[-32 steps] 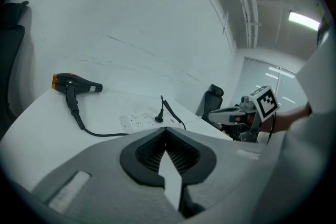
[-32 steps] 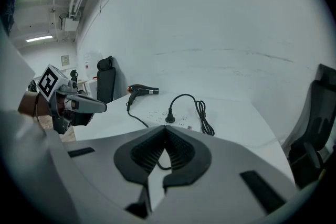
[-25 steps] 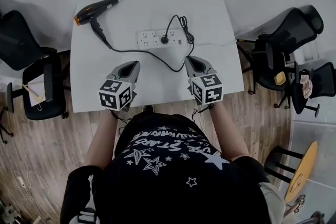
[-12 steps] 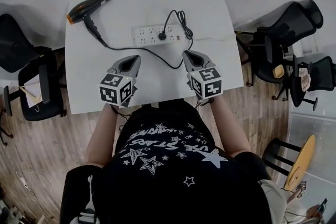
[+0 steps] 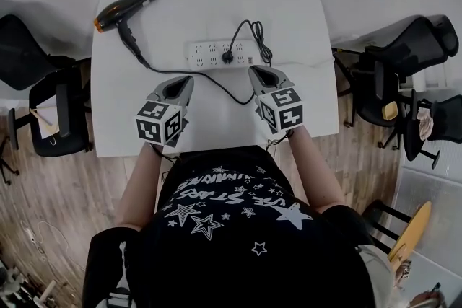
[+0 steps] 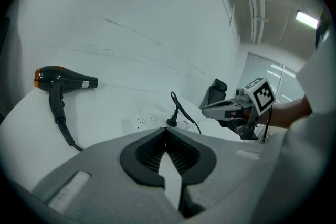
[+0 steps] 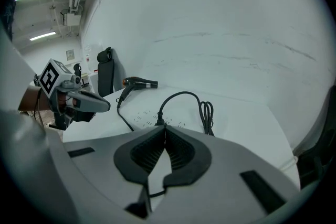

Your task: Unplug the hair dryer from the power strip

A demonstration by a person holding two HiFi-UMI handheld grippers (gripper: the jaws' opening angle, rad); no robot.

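A black hair dryer point(image 5: 124, 9) with an orange rear lies at the far left of the white table point(image 5: 303, 104). Its cord runs to a black plug point(image 5: 227, 55) seated in the white power strip point(image 5: 216, 52) at the table's middle. My left gripper point(image 5: 185, 81) hovers shut and empty, nearer the front than the strip and to its left. My right gripper point(image 5: 254, 71) is shut and empty just short of the strip's right end. In the left gripper view, dryer point(image 6: 63, 79), plug point(image 6: 171, 123) and right gripper point(image 6: 211, 109) show beyond the shut left gripper point(image 6: 166, 129). The right gripper point(image 7: 165, 127) points at the plug point(image 7: 159, 122).
The strip's own black cable lies coiled point(image 5: 258, 42) at its right end. Black office chairs stand left point(image 5: 43, 112) and right point(image 5: 393, 76) of the table. A white wall runs behind the table's far edge.
Both grippers have moved forward over the table toward the power strip, the right one more. Both stay shut and nothing has been touched.
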